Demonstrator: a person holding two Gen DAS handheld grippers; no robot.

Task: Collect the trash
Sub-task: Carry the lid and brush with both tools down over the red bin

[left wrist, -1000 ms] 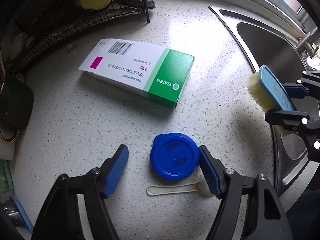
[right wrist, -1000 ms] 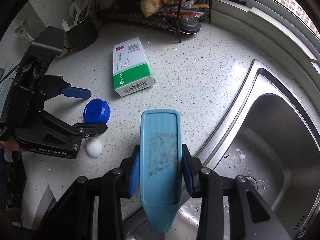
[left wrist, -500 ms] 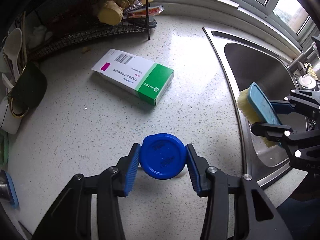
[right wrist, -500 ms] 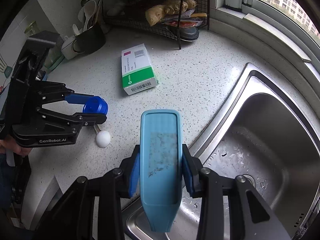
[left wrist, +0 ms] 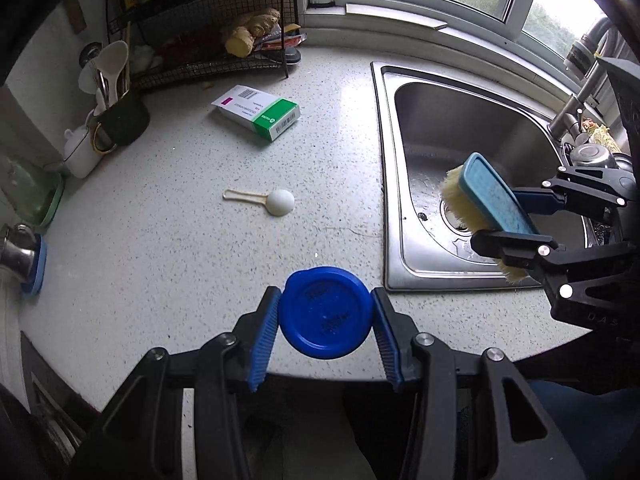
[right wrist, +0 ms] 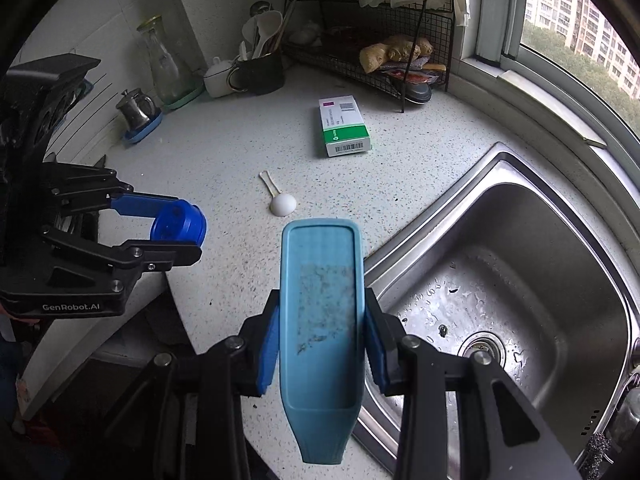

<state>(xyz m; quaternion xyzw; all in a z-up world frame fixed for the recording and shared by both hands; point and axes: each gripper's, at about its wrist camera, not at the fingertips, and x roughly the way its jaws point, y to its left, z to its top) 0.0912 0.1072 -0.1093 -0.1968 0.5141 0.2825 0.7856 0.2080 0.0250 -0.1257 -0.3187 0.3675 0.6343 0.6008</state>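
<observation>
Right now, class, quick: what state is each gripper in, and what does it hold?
Left gripper: closed on the blue lid, lifted off the counter.
Right gripper: closed on the scrub brush.

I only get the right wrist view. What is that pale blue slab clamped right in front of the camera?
Observer: A brush. The left wrist view shows cream bristles under it.
Visitor: Does that sink have a tap?
Observer: Yes, a faucet stands by the window, outside your frame.
Visitor: And the blue thing opposite?
Observer: A lid in the left hand-held gripper; its flat top carries raised lettering.
</observation>
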